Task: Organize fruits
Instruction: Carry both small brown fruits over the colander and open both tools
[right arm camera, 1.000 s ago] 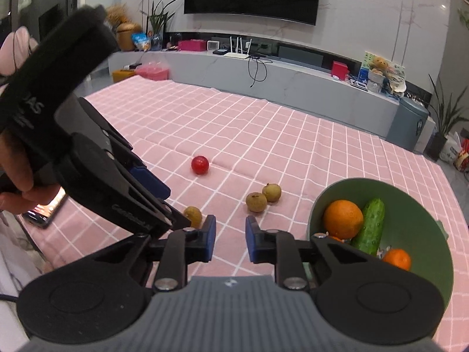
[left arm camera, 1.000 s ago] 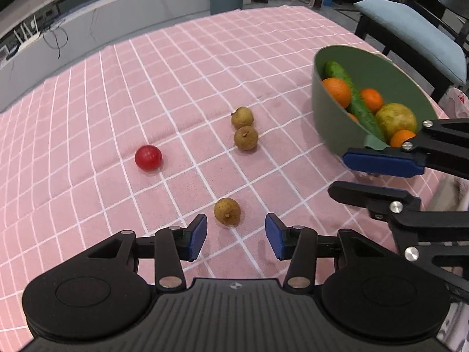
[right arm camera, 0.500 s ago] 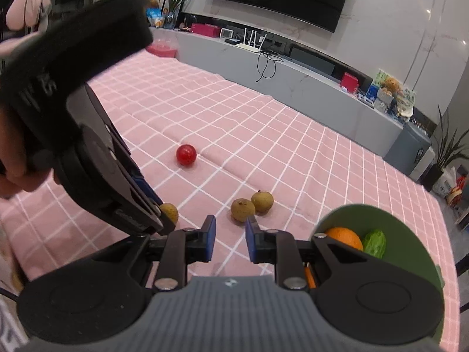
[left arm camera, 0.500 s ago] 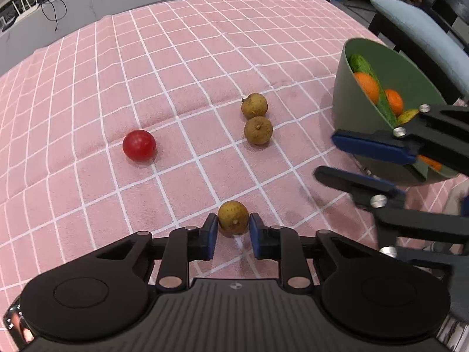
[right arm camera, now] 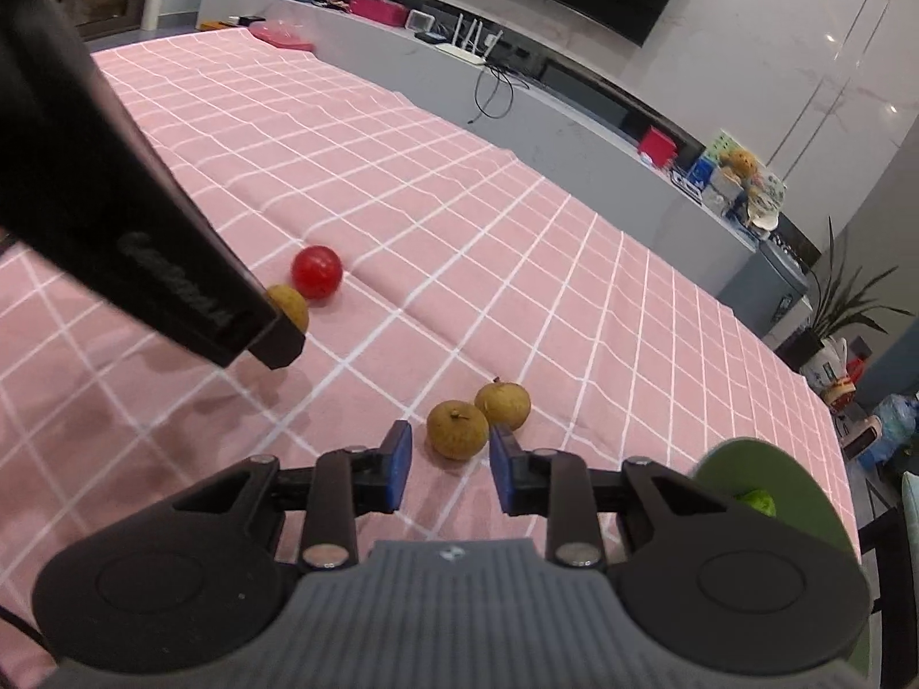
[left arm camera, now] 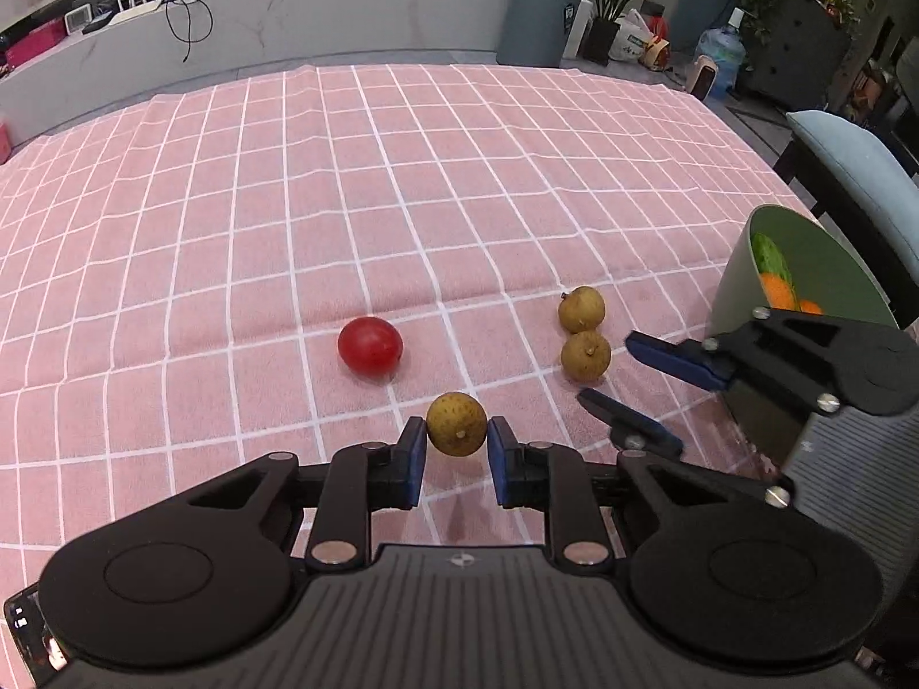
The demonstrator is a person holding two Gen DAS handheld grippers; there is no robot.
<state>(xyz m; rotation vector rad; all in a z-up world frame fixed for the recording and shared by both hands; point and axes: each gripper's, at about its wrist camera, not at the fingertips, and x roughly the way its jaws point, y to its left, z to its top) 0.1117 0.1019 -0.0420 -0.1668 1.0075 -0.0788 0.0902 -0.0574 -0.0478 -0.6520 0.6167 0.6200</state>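
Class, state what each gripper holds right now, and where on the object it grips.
The left gripper pinches one longan across its sides. The right gripper, jaws just opening, holds nothing.

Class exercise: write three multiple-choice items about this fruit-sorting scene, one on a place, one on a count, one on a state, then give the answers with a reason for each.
1. Where is the green bowl in the left wrist view?
A. right edge
B. left edge
C. centre

2. How many longans are outside the bowl?
A. one
B. three
C. five

3. What is the left hand-held gripper doing?
A. standing wide open
B. clamping a longan
C. clamping the cherry tomato

Answers:
1 A: the bowl sits at the right edge.
2 B: a touching pair plus the gripped longan.
3 B: both blue pads press it; the cherry tomato lies free.
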